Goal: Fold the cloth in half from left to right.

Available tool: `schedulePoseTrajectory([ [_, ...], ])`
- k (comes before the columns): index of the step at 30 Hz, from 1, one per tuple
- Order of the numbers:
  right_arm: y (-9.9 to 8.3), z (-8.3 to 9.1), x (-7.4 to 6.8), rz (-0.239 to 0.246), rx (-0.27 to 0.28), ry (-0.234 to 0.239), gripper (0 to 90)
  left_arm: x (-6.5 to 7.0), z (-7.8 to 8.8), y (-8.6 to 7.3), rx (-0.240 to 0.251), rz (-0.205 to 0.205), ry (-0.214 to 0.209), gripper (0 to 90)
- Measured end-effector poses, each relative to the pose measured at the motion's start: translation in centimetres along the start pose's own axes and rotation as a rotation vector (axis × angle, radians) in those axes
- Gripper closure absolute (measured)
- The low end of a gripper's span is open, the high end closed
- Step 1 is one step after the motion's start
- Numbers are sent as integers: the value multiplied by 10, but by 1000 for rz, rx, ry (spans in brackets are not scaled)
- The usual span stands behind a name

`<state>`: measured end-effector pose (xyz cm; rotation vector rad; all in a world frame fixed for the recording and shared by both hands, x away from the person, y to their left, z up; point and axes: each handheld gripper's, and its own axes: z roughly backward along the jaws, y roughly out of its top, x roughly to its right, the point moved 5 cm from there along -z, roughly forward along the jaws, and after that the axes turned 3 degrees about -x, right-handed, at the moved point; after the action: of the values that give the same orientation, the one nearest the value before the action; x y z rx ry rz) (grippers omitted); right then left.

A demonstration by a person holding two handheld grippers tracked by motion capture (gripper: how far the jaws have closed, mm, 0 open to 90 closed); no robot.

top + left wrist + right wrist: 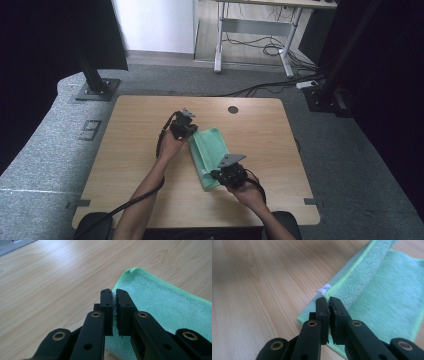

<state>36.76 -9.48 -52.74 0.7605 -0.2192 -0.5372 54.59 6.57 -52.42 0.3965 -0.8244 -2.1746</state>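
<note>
Both grippers are clamped on a green microfiber towel that's folded lengthwise on the wooden table: far corner pinched by the left gripper, near edge beside the white tag pinched by the right gripper.

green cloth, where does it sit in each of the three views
High view: the green cloth lies mid-table, running between the left claw and the right claw.
Left gripper view: it covers the right half, with its edge pinched in the shut jaws of the left claw.
Right gripper view: it runs from upper right to bottom centre, with its hem pinched in the right claw.
Shared landmark: the light wooden table.
</note>
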Motion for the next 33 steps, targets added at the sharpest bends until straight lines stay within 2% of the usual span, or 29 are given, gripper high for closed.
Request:
schedulePoseTrajectory([
  [7,-7,13,14,-24,14,-27,847,12,-8,19,5,-23,-12,839],
  [12,-13,21,22,-39,19,-44,847,18,-15,26,-6,-37,-7,837],
  [20,-31,11,38,-96,-26,-50,847,22,-41,22,-43,-31,-19,833],
  [29,-41,3,41,-97,-67,-51,845,28,-60,22,-49,-33,-38,809],
  [33,-45,0,42,-96,-90,-54,838,30,-63,23,-40,-37,-32,705],
])
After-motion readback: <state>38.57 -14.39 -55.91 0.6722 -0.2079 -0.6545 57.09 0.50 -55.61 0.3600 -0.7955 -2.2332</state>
